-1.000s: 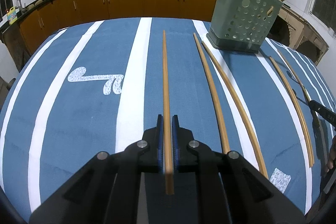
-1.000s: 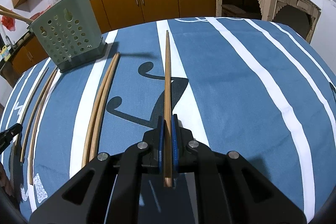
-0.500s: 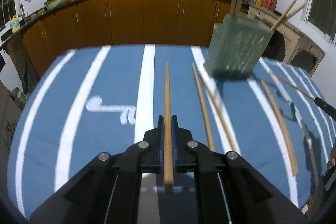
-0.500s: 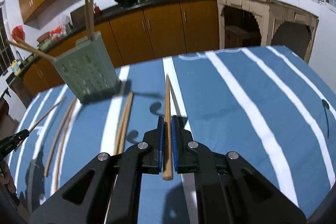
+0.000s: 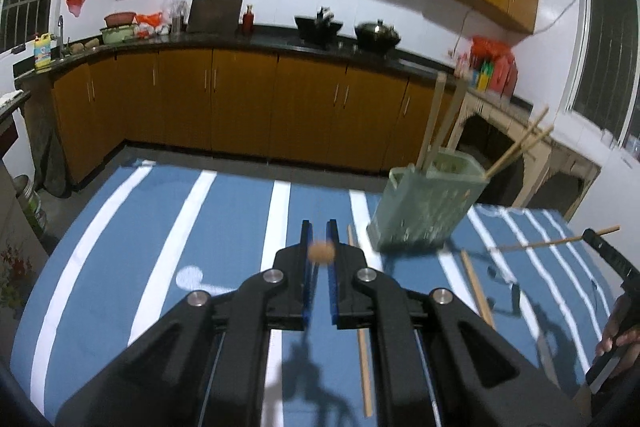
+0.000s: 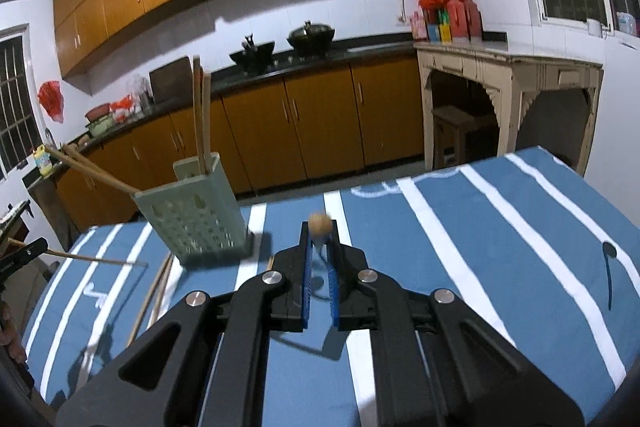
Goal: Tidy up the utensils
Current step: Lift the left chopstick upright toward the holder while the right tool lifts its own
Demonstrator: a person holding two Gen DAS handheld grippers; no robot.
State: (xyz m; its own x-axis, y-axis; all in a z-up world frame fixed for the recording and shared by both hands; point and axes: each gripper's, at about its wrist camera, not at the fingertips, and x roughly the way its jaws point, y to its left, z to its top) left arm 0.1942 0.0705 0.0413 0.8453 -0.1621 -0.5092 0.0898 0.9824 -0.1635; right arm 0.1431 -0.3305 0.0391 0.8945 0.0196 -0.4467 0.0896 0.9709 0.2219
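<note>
While both grippers pinch chopsticks, left gripper (image 5: 319,253) clamps one chopstick (image 5: 321,251); right gripper (image 6: 319,243) clamps another chopstick (image 6: 319,223). Likely light, stiff, slick; grip mid-shaft; drop tip-first into holder (image 6: 200,223).

Clearance over the bench (image 5: 224,227)

Left half bare striped cloth, open passage. Green holder (image 5: 424,211) stands far centre-right, chopsticks fanning out of its top: upright pair (image 5: 438,119), slanted pair (image 5: 520,143) leaning right. Loose chopsticks (image 5: 476,283) lie flat near the holder's base. Right tongs (image 5: 600,247) carry a chopstick across the right-side approach.
</note>
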